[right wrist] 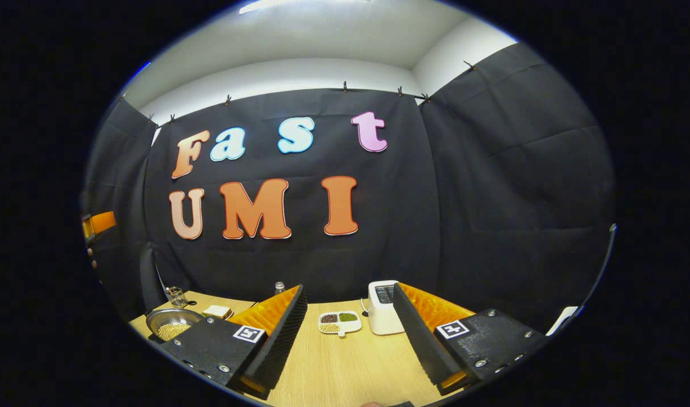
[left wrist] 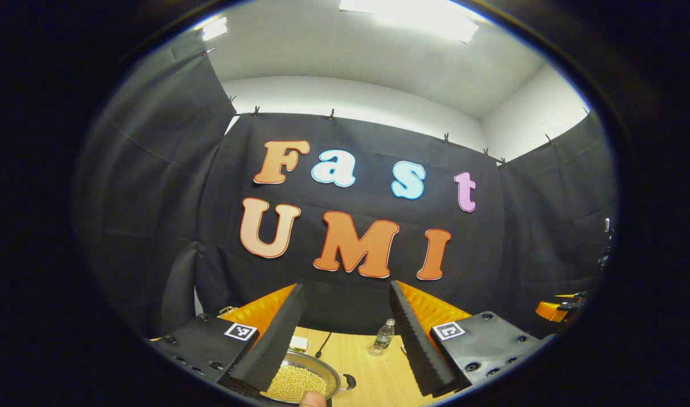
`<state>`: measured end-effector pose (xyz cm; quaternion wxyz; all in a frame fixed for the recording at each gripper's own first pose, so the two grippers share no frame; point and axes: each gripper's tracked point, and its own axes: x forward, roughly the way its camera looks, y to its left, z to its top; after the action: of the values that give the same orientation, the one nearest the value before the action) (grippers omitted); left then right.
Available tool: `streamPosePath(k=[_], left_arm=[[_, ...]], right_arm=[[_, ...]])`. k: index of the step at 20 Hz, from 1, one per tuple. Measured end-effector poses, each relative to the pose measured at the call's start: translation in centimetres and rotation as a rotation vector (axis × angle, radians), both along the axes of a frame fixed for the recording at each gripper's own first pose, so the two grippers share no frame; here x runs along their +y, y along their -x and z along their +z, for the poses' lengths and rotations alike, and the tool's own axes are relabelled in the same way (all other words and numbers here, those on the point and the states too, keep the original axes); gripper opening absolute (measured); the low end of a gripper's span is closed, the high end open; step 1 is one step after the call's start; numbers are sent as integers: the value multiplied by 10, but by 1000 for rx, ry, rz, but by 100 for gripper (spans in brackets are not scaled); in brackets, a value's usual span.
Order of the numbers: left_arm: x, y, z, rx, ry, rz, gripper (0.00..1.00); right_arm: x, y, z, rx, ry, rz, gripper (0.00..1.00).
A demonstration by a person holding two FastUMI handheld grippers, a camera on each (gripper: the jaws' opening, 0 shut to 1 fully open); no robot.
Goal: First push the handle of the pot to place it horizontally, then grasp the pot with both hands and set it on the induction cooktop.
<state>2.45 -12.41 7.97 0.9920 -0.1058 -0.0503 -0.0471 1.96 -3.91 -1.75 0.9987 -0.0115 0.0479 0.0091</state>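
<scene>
A steel pot (left wrist: 299, 381) holding pale beans sits on the wooden table (left wrist: 373, 373), low in the left gripper view. It lies just beyond and partly behind my left finger. Its small dark handle (left wrist: 347, 382) sticks out on its right side. My left gripper (left wrist: 346, 286) is open, above the table, with nothing between its fingers. In the right gripper view the same pot (right wrist: 172, 323) lies far to the left on the table (right wrist: 345, 367). My right gripper (right wrist: 349, 288) is open and empty, well away from the pot.
A water bottle (left wrist: 383, 337), a white block (left wrist: 298, 343) and a cable (left wrist: 324, 343) lie beyond the pot. The right gripper view shows a white toaster-like appliance (right wrist: 382, 308), a divided dish of beans (right wrist: 339, 323), a bread slice (right wrist: 217, 311) and a glass jar (right wrist: 177, 295).
</scene>
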Motion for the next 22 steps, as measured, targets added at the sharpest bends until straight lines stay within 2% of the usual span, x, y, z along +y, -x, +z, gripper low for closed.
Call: streamPosePath(k=[10, 22], left_arm=[[-53, -12, -22, 41, -59, -52, 97], [-79, -11, -22, 35, -71, -80, 97]], right_arm=[[-30, 2, -4, -7, -19, -13, 95], [-48, 7, -4, -17, -46, -34, 95]])
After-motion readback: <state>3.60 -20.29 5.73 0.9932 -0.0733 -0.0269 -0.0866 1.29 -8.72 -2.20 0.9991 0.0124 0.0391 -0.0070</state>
